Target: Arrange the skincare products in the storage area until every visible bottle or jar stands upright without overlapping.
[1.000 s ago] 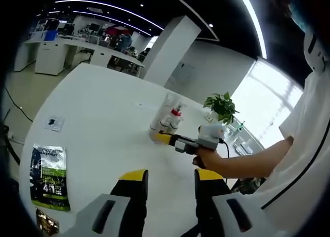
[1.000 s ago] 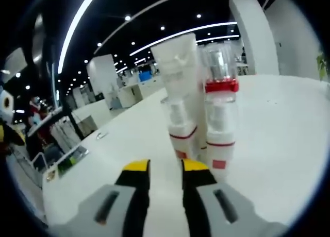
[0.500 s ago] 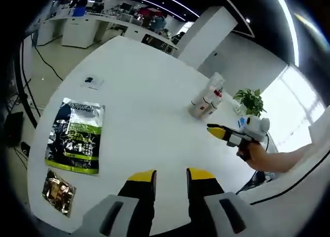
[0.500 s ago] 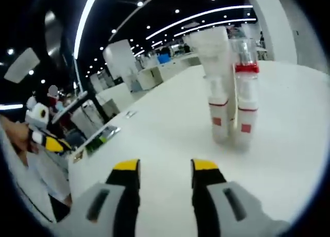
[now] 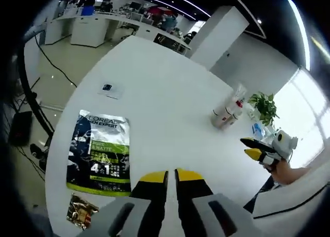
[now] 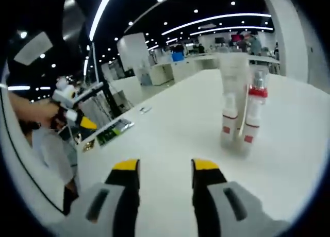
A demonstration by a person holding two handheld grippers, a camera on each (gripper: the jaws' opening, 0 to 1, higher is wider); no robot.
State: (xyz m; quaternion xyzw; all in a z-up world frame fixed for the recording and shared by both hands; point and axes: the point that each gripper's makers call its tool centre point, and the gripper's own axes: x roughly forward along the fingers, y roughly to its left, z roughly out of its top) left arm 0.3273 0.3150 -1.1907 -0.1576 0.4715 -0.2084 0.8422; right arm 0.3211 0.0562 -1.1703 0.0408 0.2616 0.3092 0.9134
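Three skincare containers stand upright, close together on the white table (image 5: 170, 98): a tall white tube (image 6: 233, 87), a clear bottle with a red collar (image 6: 253, 116) and a shorter white bottle (image 6: 228, 121). In the left gripper view the same cluster (image 5: 227, 113) is small, at the far right of the table. My right gripper (image 6: 166, 166) is open and empty, well back from the bottles; it also shows at the table's right edge (image 5: 258, 148). My left gripper (image 5: 171, 176) is shut on nothing, far from the cluster, and appears in a hand at the left (image 6: 85, 122).
A dark and green sachet (image 5: 100, 152) lies flat near the left gripper, with a small gold packet (image 5: 82, 215) below it and a small card (image 5: 111, 88) farther off. A potted plant (image 5: 265, 105) stands beyond the bottles. Office desks fill the background.
The left gripper's jaws have gone from open to shut, and it has drawn back. The right gripper has drawn back from the bottles with its jaws open wider than at first.
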